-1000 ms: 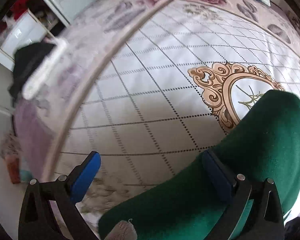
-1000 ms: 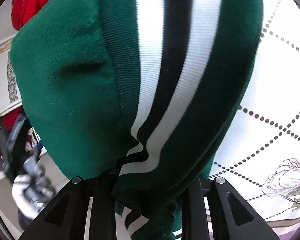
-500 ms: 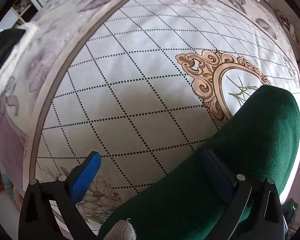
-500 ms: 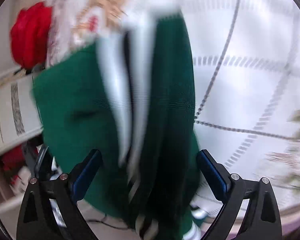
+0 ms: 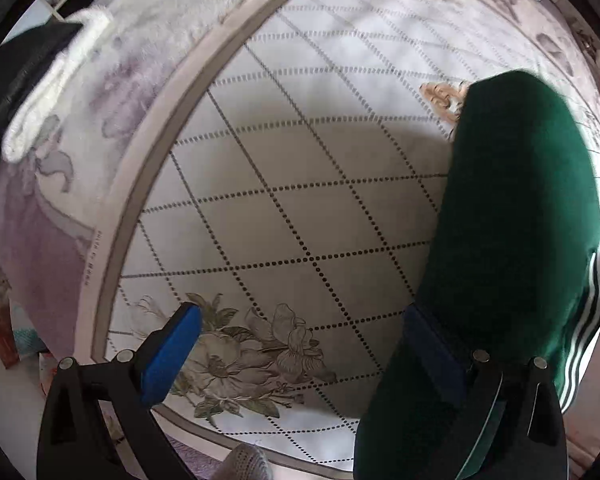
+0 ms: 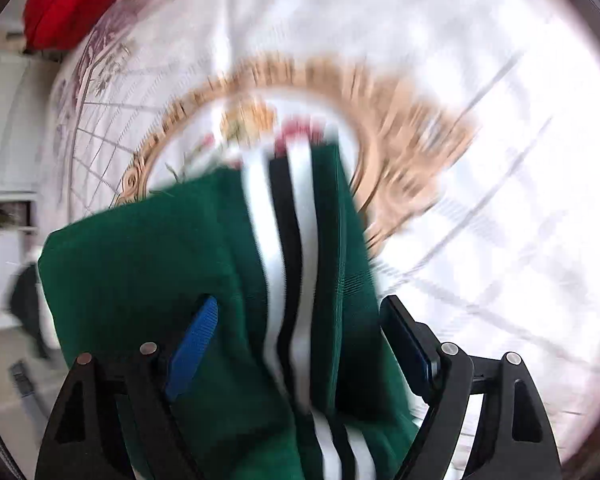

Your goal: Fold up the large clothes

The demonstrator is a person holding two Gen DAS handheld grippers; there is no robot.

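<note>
Green garment (image 6: 148, 264) lying lengthwise beneath right gripper (image 6: 296, 344), jaws just opened wide, astride striped band (image 6: 288, 240), pads clear; left gripper (image 5: 300, 344) spread, garment under right-hand finger only.

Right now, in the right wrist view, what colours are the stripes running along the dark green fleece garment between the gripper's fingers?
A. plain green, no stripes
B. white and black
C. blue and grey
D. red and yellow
B: the dark green fleece garment carries white and black stripes running lengthwise, seen between the open fingers of the right gripper.
</note>
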